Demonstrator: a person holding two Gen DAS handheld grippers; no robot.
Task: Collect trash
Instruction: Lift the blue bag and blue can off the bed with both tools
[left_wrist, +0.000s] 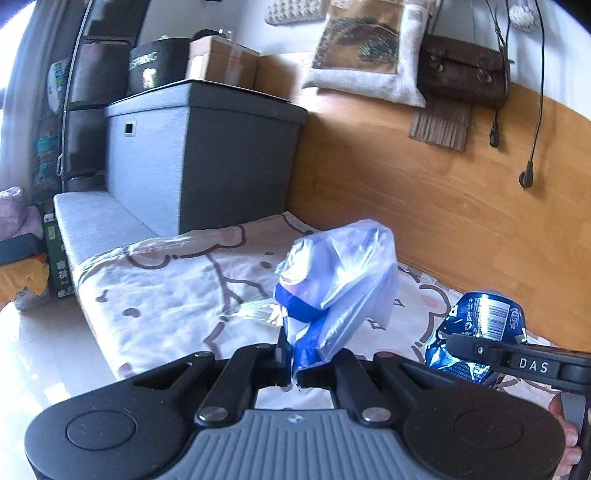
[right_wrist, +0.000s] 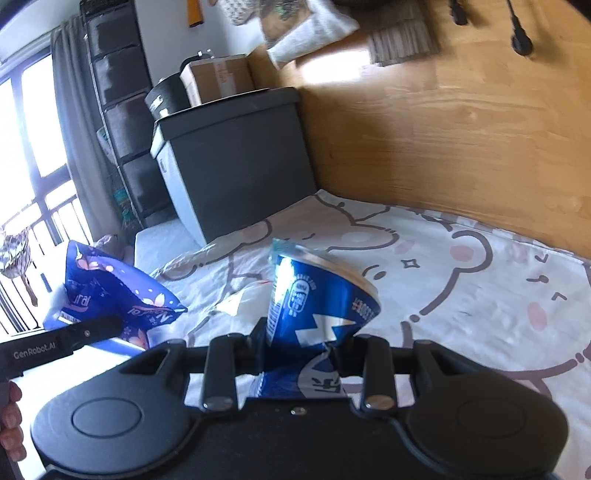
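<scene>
My left gripper (left_wrist: 295, 369) is shut on a blue and white plastic wrapper (left_wrist: 332, 288) and holds it above the bed; the same wrapper (right_wrist: 114, 295) shows at the left of the right wrist view. My right gripper (right_wrist: 303, 354) is shut on a crushed blue foil snack bag (right_wrist: 317, 295), held above the bed; the bag also shows at the right of the left wrist view (left_wrist: 476, 325). A clear plastic scrap (left_wrist: 258, 312) and a white scrap (right_wrist: 243, 301) lie on the bed sheet (left_wrist: 166, 295).
A grey storage box (left_wrist: 207, 155) stands at the bed's far end with a cardboard box (left_wrist: 221, 62) and a black box (left_wrist: 155, 66) on top. A wooden wall panel (left_wrist: 443, 192) runs along the right side. Dark drawers (right_wrist: 122, 110) stand by the window.
</scene>
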